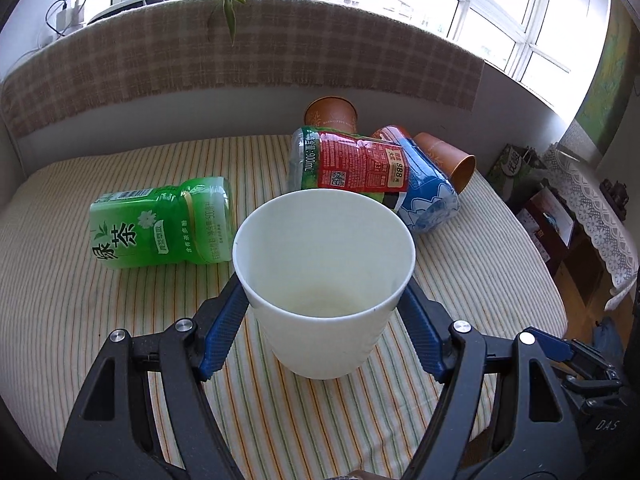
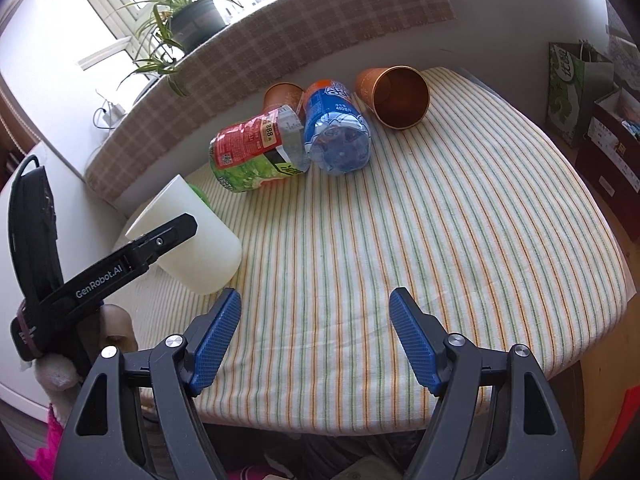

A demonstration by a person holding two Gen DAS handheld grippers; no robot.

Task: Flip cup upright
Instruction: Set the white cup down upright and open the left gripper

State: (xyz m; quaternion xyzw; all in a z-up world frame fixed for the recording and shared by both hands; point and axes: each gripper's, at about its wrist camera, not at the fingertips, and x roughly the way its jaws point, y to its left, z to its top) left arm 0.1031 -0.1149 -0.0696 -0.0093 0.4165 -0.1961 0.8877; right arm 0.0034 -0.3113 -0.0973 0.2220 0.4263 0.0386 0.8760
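Observation:
My left gripper point(image 1: 324, 300) is shut on a plain white cup point(image 1: 324, 280), its blue pads against the cup's two sides. The cup's mouth faces up toward the camera and its base is near the striped cloth. In the right wrist view the same cup point(image 2: 200, 248) is tilted at the table's left edge, with the left gripper's black finger across it. My right gripper point(image 2: 316, 320) is open and empty over the near part of the table.
A striped cloth point(image 2: 440, 220) covers the table. A green tea bottle point(image 1: 164, 224), a red-label bottle point(image 2: 256, 152) and a blue bottle point(image 2: 336, 132) lie on their sides. An orange cup point(image 2: 396, 96) lies on its side; a second orange cup point(image 2: 282, 96) sits behind the bottles.

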